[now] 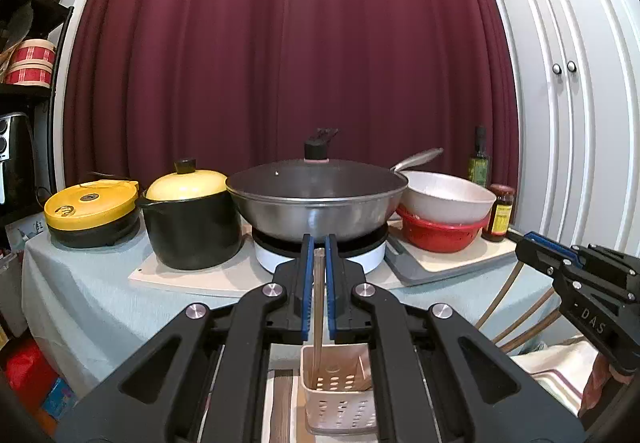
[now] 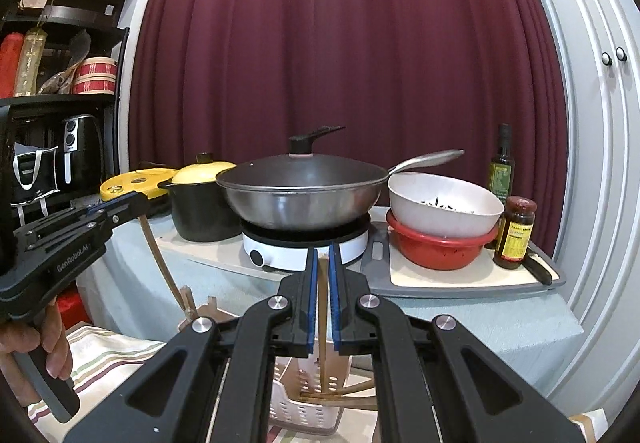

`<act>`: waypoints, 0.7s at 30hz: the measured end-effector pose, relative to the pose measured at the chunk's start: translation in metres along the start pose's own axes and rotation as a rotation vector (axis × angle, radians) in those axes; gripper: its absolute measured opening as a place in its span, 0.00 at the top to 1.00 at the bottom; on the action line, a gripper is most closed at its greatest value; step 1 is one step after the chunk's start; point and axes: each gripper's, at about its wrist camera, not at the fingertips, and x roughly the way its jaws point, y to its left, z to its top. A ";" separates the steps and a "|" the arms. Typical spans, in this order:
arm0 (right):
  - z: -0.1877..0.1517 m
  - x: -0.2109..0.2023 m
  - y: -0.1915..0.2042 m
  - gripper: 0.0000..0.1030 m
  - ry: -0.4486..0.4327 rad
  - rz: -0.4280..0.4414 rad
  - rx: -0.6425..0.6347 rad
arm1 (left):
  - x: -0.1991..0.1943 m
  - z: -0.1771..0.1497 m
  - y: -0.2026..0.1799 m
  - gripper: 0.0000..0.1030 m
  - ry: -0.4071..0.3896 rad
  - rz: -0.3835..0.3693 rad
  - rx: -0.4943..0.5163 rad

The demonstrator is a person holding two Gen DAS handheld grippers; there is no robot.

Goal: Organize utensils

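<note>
Chopsticks, one per gripper. Left gripper point(image 1: 319, 243) is pinching a thin wooden chopstick point(image 1: 318, 303) between its blue pads, stick upright, its lower end reaching down into the perforated plastic basket point(image 1: 340, 403) directly below. Right gripper point(image 2: 323, 249) is clamped the same way on a darker chopstick point(image 2: 322, 307), tip also down inside the same basket point(image 2: 288, 411), where a few more sticks already lie slanted across the bottom. Basket sits low, in front of the cloth-covered table point(image 1: 80, 283) w/ the wok point(image 1: 316, 199), black pot point(image 1: 192, 227) and stacked bowls point(image 1: 444, 215) along its back edge; what carries the basket can't be made out clearly, looks like striped cloth under it.

Handling, as a guess: sticks are light, stiff, narrow and smooth, so they can twist or slide in the pads if gripped off-centre. Best hold is mid-shaft or upper third, as now, w/ the stick running along the pad length. No crush risk to speak of. Basket is light plastic and prob. tips if a stick levers on its wall, so lower straight, then let go.
</note>
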 end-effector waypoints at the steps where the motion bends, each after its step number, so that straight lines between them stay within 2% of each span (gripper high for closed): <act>1: -0.001 0.002 0.000 0.94 0.004 0.000 0.001 | 0.001 -0.002 0.000 0.94 0.005 0.000 0.001; 10: -0.005 0.011 -0.001 0.93 0.023 -0.022 0.015 | 0.011 -0.013 -0.004 0.94 0.046 0.015 0.031; 12: -0.006 0.012 -0.002 0.85 0.028 -0.023 0.025 | 0.012 -0.014 -0.003 0.92 0.051 0.022 0.025; 14: -0.005 0.010 -0.001 0.67 -0.016 -0.039 0.020 | 0.013 -0.015 -0.003 0.82 0.057 0.025 0.024; 16: -0.005 0.007 0.000 0.56 -0.028 -0.044 0.019 | 0.010 -0.015 -0.002 0.55 0.049 0.033 0.024; 21: 0.002 -0.005 0.000 0.39 -0.056 -0.062 0.031 | 0.002 -0.008 -0.002 0.38 0.033 0.047 0.024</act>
